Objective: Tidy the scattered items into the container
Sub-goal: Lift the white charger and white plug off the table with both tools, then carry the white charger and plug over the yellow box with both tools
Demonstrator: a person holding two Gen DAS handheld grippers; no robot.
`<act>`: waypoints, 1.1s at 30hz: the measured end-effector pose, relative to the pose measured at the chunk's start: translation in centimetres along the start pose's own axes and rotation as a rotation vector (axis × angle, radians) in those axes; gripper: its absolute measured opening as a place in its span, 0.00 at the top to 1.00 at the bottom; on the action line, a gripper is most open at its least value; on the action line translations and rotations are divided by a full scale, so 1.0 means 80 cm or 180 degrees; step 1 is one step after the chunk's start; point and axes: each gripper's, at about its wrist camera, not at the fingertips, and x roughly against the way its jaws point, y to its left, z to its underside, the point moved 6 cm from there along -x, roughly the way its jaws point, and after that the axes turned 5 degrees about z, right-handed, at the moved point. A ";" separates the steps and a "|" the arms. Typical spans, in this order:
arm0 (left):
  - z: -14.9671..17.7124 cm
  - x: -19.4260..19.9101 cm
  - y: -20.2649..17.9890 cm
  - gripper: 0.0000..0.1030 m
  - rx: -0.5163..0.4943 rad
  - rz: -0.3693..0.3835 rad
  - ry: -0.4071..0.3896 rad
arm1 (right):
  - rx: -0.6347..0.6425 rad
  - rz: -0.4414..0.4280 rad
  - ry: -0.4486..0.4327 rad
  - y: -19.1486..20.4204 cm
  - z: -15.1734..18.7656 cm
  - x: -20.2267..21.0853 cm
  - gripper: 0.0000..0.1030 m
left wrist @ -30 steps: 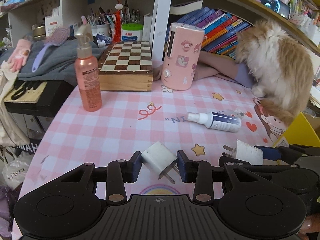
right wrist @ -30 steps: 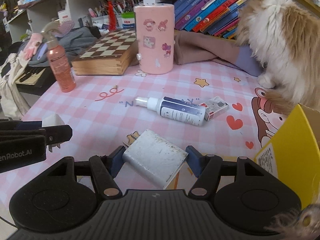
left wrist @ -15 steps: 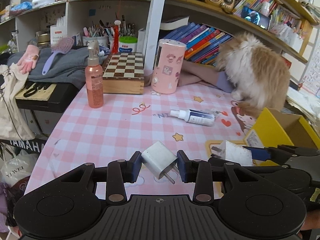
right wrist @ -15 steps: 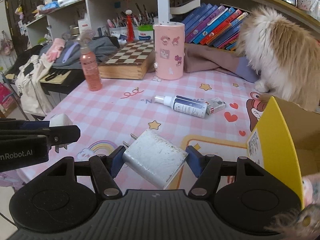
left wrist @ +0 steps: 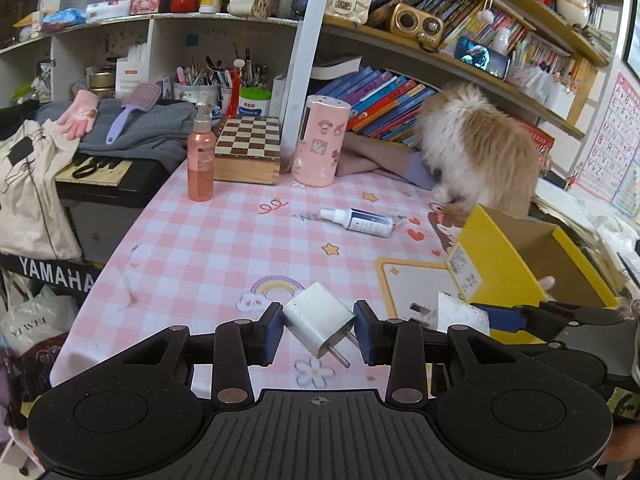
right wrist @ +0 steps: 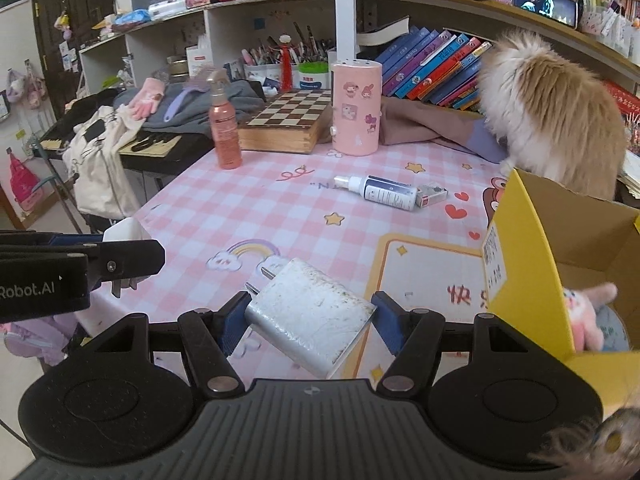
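Gripping a small white plug adapter [left wrist: 319,319], the left tongs [left wrist: 319,330] hold it above the pink checked desk [left wrist: 224,240]. Right tongs [right wrist: 310,322] clamp a larger grey charger [right wrist: 310,316] beside the yellow box [right wrist: 532,264]. A spray bottle [right wrist: 386,192] lies farther back, near a fluffy dog [right wrist: 552,116].

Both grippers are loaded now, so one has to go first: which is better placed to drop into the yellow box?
Right. The right gripper, shut on the large white charger, sits beside the yellow box. The left gripper, holding the small white plug, is farther away.
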 end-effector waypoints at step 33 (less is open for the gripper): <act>0.091 0.089 -0.061 0.65 -0.0033 0.0472 0.0110 | -0.0352 0.0431 0.0214 -0.021 0.128 0.141 0.38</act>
